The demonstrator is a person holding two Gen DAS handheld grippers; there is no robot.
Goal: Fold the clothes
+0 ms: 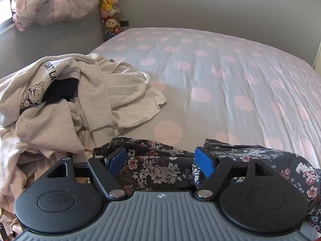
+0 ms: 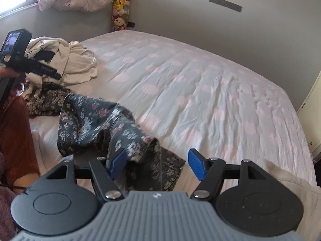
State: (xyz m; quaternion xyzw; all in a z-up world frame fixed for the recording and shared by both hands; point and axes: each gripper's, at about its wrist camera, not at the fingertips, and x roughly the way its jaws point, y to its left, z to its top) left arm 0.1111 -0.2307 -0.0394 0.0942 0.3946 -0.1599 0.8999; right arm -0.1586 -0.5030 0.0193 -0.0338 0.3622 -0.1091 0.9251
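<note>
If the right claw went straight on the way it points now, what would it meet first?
The right claw is open, and the dark floral garment already lies bunched between its fingers. Straight on, it would likely push into that fabric first, then the dotted bedspread beyond. Depth is hard to judge here.

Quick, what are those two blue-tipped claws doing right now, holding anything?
Left gripper: open, over the dark floral garment, gripping nothing.
Right gripper: open, the same floral garment between its fingers, not clamped.
</note>
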